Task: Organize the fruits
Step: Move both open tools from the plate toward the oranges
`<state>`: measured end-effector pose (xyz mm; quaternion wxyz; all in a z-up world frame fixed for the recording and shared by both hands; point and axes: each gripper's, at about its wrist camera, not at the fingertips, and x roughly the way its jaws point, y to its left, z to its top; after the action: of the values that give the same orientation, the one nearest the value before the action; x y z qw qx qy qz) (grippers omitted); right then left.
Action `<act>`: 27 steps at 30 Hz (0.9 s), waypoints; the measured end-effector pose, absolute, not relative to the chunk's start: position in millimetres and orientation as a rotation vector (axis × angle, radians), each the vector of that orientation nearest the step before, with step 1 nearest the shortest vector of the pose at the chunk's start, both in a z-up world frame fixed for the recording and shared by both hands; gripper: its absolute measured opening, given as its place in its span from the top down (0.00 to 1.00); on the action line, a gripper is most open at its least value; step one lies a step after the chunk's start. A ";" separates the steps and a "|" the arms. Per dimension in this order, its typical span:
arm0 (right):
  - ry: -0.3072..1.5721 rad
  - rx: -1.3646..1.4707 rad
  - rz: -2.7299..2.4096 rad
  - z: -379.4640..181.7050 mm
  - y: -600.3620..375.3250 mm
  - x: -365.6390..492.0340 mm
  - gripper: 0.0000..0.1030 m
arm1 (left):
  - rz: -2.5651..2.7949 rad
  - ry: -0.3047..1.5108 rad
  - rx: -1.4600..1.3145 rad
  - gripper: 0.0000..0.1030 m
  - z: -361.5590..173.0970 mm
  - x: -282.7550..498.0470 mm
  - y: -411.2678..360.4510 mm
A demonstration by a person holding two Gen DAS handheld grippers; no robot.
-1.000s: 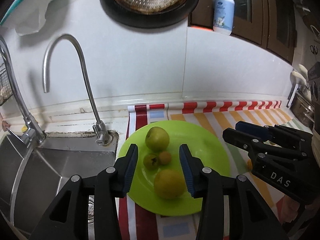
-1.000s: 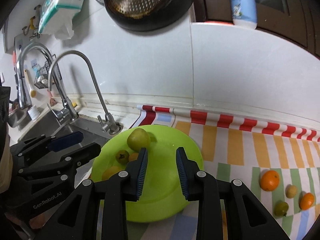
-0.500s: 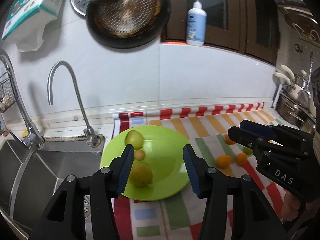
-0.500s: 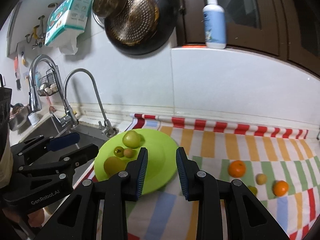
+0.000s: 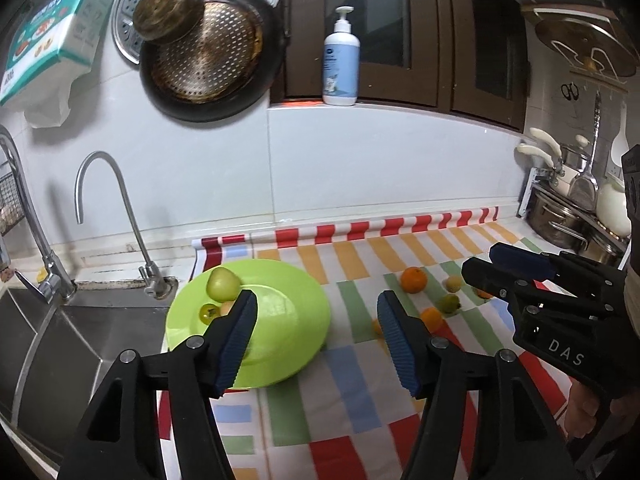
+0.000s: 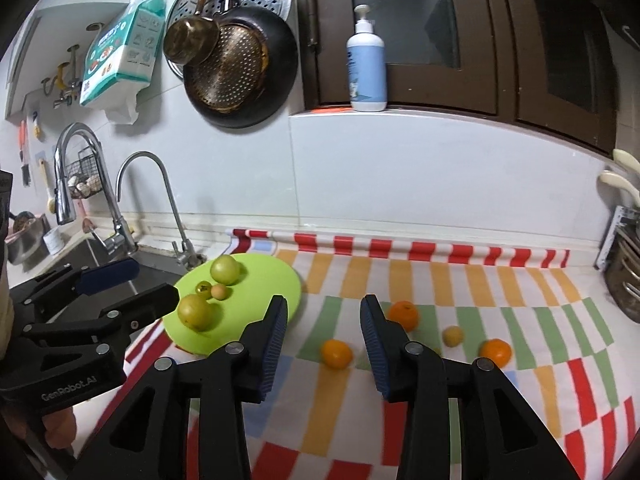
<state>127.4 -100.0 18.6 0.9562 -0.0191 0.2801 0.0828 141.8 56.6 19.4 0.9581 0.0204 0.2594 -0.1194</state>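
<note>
your left gripper hangs over the striped cloth with its jaws parted and nothing between them; they have just been opening wider. your right gripper is the same story, jaws apart and bare, and they too have just been opening. in the left wrist view the right gripper shows at the right edge, above the loose fruit.

just past your left fingertips sits the green plate, at the left end of the cloth beside the sink. four fruits lie on it: a large yellow-green fruit at the near left rim, a small green fruit touching a small tan fruit behind it, and a green apple at the far rim.

to the right of the plate, loose on the cloth, you have a near orange between your right fingers, a second orange just behind the right finger, a small yellow fruit further right, and a third orange beyond that. the left wrist view also shows a small green fruit on the cloth among them.

behind the sink stand two taps. on the wall hang a dark pan and a steamer tray, and a pump bottle stands on the ledge.
</note>
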 end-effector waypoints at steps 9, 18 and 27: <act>0.573 -0.055 0.152 18.0 -130.8 113.9 0.58 | -0.265 0.502 0.077 0.36 14.8 131.3 26.2; 0.600 -0.078 0.154 6.9 -144.5 113.6 0.56 | -0.344 0.506 0.130 0.36 -4.9 140.7 4.6; 0.671 -0.090 0.161 -18.4 -146.5 133.1 0.56 | -0.434 0.539 0.210 0.36 -26.1 167.7 -10.1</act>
<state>133.1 -146.5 -18.4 0.9400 -0.0442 0.3290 0.0790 167.7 -10.1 -26.1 0.9353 0.1029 0.2638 -0.2121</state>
